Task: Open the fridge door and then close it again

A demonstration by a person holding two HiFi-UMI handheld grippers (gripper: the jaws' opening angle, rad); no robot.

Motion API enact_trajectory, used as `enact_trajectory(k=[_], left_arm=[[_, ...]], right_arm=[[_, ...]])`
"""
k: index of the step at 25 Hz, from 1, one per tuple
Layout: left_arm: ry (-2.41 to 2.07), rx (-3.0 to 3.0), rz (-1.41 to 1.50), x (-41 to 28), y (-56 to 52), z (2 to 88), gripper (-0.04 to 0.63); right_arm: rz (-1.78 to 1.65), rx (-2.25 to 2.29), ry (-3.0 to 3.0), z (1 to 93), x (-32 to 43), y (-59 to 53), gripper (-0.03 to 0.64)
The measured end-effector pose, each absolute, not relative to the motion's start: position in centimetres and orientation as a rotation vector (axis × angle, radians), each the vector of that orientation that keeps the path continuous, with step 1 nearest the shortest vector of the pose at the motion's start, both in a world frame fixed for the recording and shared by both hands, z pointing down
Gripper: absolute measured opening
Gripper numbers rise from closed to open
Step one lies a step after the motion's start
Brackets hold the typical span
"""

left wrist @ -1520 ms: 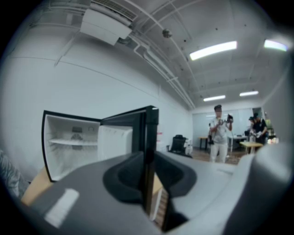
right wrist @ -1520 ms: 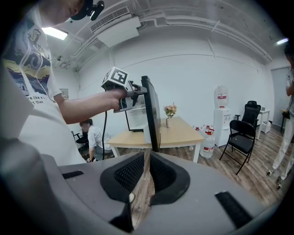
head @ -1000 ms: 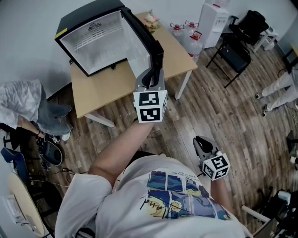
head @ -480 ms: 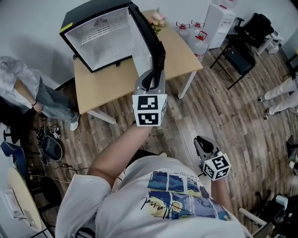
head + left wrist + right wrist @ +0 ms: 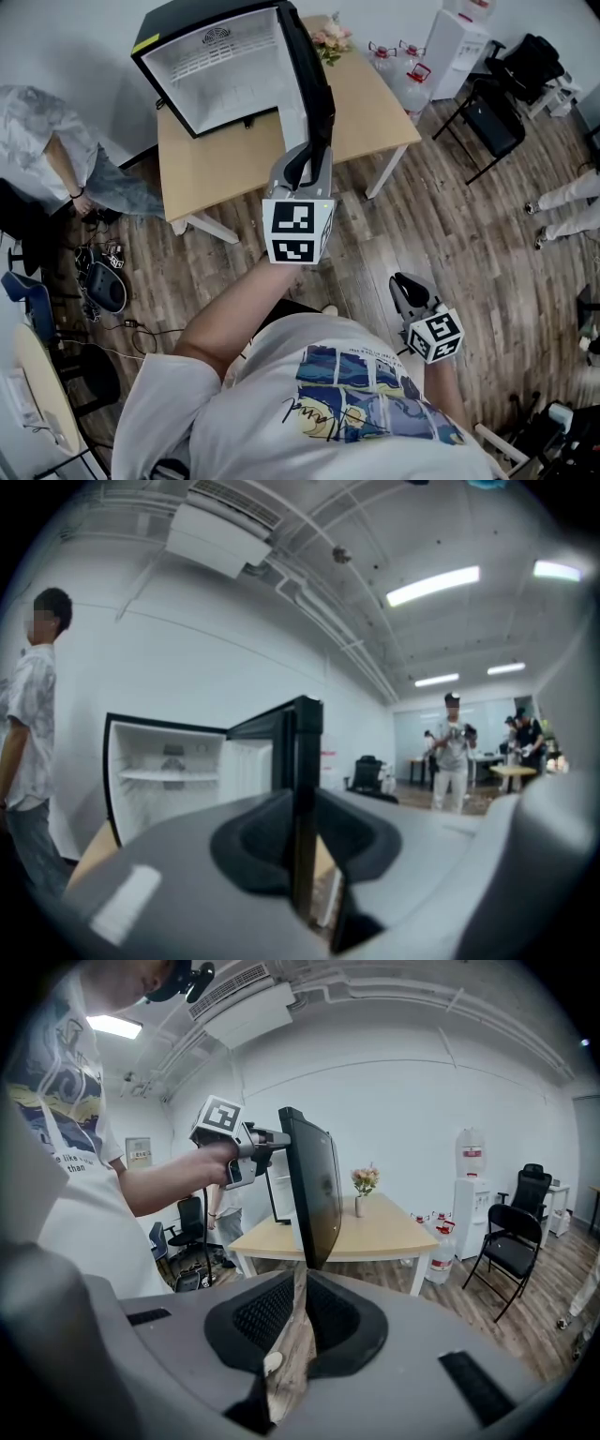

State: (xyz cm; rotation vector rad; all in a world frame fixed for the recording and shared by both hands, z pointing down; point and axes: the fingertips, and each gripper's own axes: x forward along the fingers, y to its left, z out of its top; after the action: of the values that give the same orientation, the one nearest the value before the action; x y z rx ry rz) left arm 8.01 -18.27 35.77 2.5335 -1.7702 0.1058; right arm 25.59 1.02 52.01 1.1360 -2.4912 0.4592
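A small black fridge (image 5: 225, 66) with a white inside stands on a wooden table (image 5: 216, 173), its door (image 5: 309, 75) swung wide open towards me. My left gripper (image 5: 305, 169) is shut on the door's free edge, arm stretched forward. In the left gripper view the black door edge (image 5: 298, 752) runs upright between the pads of the left gripper (image 5: 300, 855), with the bare fridge shelves (image 5: 169, 780) behind it. My right gripper (image 5: 408, 291) hangs low by my right side, shut and holding nothing. The right gripper view shows the right gripper (image 5: 298, 1335) with its jaws together, the door (image 5: 314, 1185) and the left gripper (image 5: 246, 1152) ahead.
A flower vase (image 5: 328, 39) stands on the table's far corner. Water bottles (image 5: 412, 80), a white dispenser (image 5: 459, 37) and black chairs (image 5: 497, 117) are at the right. A person (image 5: 56, 150) bends at the left, above cables and a bag (image 5: 103, 281) on the wood floor.
The left gripper has shifted a little with the door edge still in it. Fridge and table sit further right in the head view. The person at the left has moved.
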Motion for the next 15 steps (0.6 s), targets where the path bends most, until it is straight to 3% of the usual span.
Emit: enact_trajectory(k=[15], left_arm=[[-1.839, 2.486, 0.075, 1.9, -16.8, 35.8, 0.081]], right_arm=[[0.45, 1.04, -2.502, 52.1, 22.5, -1.0, 0.042]])
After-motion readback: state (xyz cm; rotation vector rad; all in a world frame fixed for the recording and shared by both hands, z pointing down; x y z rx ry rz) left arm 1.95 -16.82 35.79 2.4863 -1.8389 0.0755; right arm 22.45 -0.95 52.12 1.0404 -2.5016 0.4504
